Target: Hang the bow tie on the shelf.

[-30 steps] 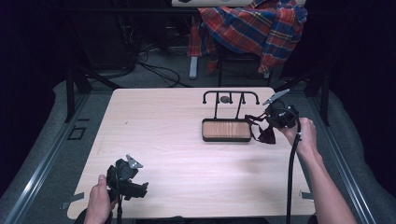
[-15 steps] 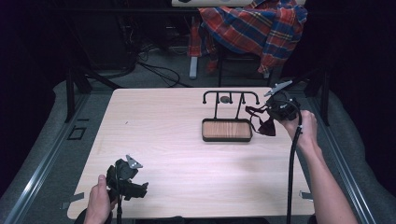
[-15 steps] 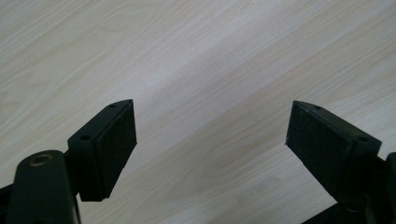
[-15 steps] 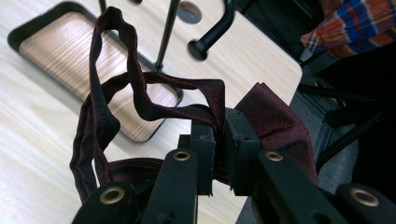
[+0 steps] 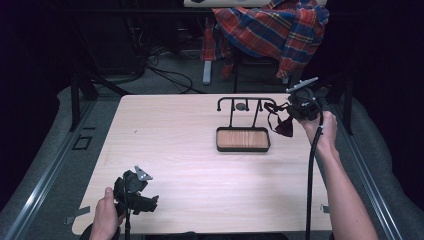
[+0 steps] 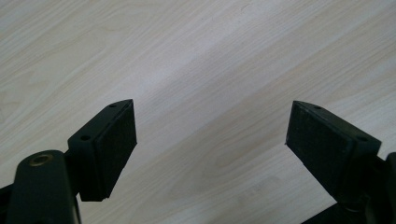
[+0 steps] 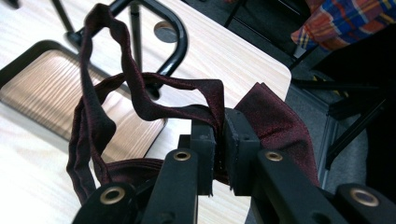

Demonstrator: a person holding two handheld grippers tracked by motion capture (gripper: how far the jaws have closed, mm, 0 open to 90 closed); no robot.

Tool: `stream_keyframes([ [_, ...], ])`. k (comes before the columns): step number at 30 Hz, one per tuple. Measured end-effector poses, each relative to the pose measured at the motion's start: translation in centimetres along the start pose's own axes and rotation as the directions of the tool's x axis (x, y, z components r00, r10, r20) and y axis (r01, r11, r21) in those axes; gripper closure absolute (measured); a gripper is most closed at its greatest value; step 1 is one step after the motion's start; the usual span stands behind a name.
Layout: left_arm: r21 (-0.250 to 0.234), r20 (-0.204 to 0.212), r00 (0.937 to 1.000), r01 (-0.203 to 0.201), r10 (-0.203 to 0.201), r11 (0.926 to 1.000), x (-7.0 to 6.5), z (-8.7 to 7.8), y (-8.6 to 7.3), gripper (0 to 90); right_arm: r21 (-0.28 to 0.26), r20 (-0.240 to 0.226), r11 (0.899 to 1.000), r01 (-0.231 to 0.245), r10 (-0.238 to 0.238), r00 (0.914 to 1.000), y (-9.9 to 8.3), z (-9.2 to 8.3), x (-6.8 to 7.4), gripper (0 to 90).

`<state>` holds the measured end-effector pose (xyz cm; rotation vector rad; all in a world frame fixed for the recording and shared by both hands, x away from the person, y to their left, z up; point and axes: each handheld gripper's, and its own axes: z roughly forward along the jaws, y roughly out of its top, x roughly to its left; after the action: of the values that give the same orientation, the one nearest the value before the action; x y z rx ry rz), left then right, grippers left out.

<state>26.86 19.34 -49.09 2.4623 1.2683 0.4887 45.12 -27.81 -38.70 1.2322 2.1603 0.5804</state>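
Observation:
My right gripper (image 5: 292, 112) is shut on a dark maroon bow tie (image 5: 284, 126), held in the air just right of a black wire stand (image 5: 245, 99) with a wooden tray base (image 5: 243, 139). In the right gripper view the closed pads (image 7: 205, 135) pinch the tie's band, the bow (image 7: 276, 122) hangs to the right of the gripper (image 7: 218, 127), and the strap loop (image 7: 92, 108) droops in front of the stand's rail (image 7: 176, 33) and the tray (image 7: 51, 88). My left gripper (image 5: 148, 201) rests at the near left of the table, open with nothing between its fingers. Under that gripper (image 6: 210, 131) is bare wood.
A small round disc (image 5: 241, 106) lies on the table (image 5: 170, 145) behind the stand. A plaid cloth (image 5: 272, 27) hangs over a chair beyond the far edge. The right gripper's cable (image 5: 311, 170) trails along the forearm. The table's right edge is close to that hand.
My right gripper has risen and moved toward the far right corner, carrying the bow tie away from the tray. The left gripper has stayed where it was.

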Motion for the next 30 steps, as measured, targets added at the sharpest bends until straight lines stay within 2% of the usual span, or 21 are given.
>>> stream_keyframes([
  [10, 0.004, 0.0, 1.0, -0.001, 0.001, 1.0, 0.0, 0.0, 0.0, 16.4, 0.027, -0.01, 0.997, -0.07, 0.07, 0.9975, 0.1, 2.1, -0.9, 83.5],
  [17, 0.003, 0.001, 1.0, -0.001, 0.001, 1.0, 0.0, 0.0, 0.0, 16.4, 0.053, -0.025, 0.994, -0.095, 0.096, 0.995, 0.1, 3.7, -0.9, 83.5],
  [19, 0.003, 0.002, 1.0, 0.0, 0.0, 1.0, 0.0, 0.0, 0.0, 16.4, 0.053, -0.044, 0.992, -0.113, 0.115, 0.9923, 0.1, 4.1, -1.0, 83.5],
  [20, 0.003, 0.0, 1.0, -0.002, 0.002, 1.0, 0.0, 0.0, 0.0, 16.4, 0.053, -0.047, 0.992, -0.117, 0.12, 0.9917, 0.2, 4.3, -1.0, 83.5],
  [21, 0.003, 0.001, 1.0, -0.001, 0.001, 1.0, 0.0, 0.0, 0.0, 16.4, 0.057, -0.046, 0.988, -0.14, 0.143, 0.9887, 0.1, 4.8, -1.0, 83.5],
  [23, 0.0, 0.002, 1.0, -0.001, 0.001, 1.0, 0.0, 0.0, 0.0, 16.4, 0.058, -0.051, 0.987, -0.147, 0.15, 0.9874, 0.1, 4.9, -1.1, 83.5],
  [27, 0.001, 0.0, 1.0, -0.003, 0.003, 1.0, 0.0, 0.0, 0.0, 16.4, 0.071, -0.067, 0.978, -0.195, 0.2, 0.9775, -0.3, 5.9, -1.6, 83.4],
  [30, 0.003, 0.001, 1.0, -0.001, 0.001, 1.0, 0.0, 0.0, 0.0, 16.4, 0.072, -0.067, 0.976, -0.204, 0.208, 0.9757, -0.4, 6.0, -1.8, 83.4],
])
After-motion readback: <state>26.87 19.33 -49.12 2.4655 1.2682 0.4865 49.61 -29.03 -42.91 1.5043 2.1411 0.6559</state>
